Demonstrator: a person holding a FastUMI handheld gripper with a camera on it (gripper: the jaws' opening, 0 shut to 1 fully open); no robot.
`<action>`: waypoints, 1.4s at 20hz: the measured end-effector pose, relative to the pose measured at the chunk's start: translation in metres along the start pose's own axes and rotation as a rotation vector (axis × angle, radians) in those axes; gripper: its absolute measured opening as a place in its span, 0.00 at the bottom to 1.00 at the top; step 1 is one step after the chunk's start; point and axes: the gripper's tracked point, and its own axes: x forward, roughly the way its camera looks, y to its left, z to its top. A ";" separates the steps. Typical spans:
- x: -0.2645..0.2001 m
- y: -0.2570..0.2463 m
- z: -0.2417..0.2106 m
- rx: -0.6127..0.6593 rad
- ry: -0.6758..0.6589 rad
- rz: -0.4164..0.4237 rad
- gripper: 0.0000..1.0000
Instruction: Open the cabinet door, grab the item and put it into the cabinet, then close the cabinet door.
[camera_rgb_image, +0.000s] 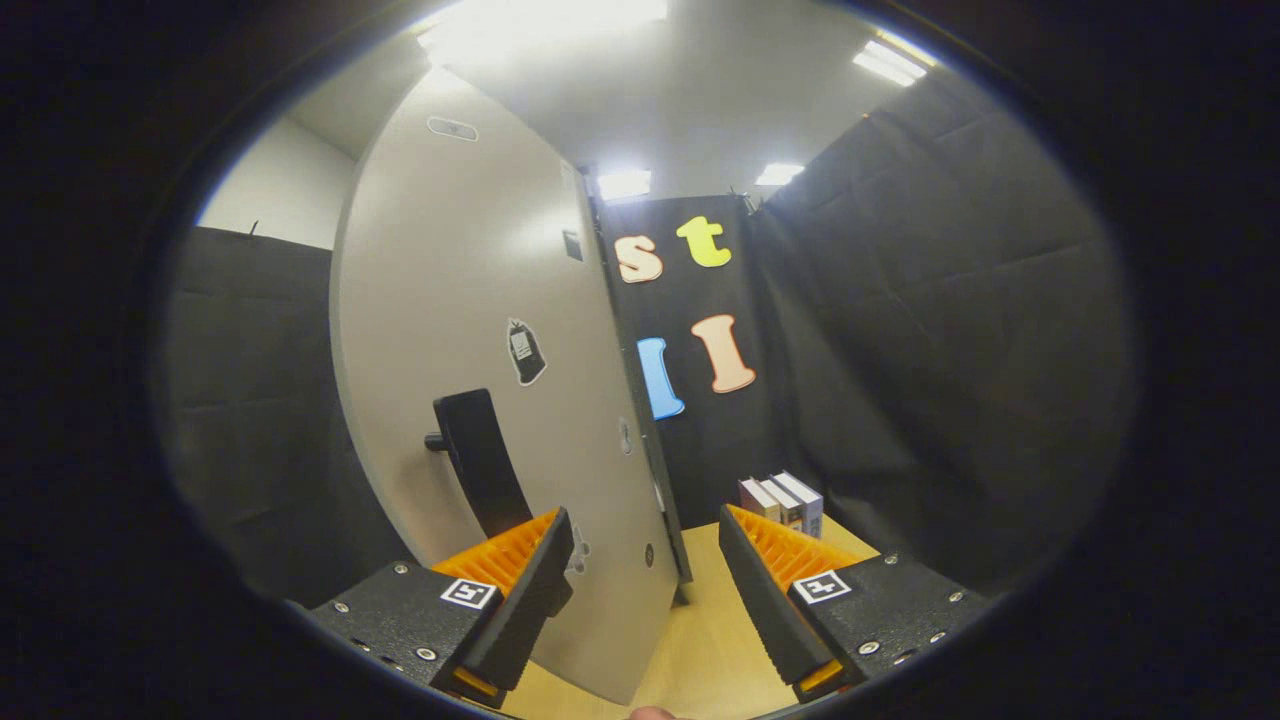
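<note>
Furthest left hangs the black cloth wall (250, 400) of the booth, with a pale room wall above it. Next comes the tall pale grey cabinet door (450, 300), standing upright on the light wooden tabletop (700, 640) and seen at a slant, its far edge running down toward the gap between the fingers. On the door's face sits a black bar handle (478, 460), tilted, held off the surface by a short peg on its left side; its lower end drops behind the left finger. Above and right of the handle is a small black-and-white sticker (526, 352), and a few small round marks dot the door near its right edge.

The tongs (645, 575) stand wide apart, gripping nothing; bare tabletop and the door's lower edge show between them. The left finger (520, 590) lies in front of the door's lower part, just below the handle; whether it touches the door cannot be told. The right finger (770, 590) hangs over the tabletop.

Beyond the right finger, near the back of the tabletop, stands a small row of upright books (785, 503) with pale and dark spines, well apart from the door. Behind and to the right, more black cloth closes the booth, under bright ceiling lights (890, 62).
</note>
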 end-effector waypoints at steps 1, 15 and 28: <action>0.003 0.012 -0.004 -0.003 0.007 0.028 0.92; 0.033 0.179 -0.026 -0.153 -0.038 0.293 0.93; 0.058 0.132 -0.038 -0.096 0.000 0.086 0.93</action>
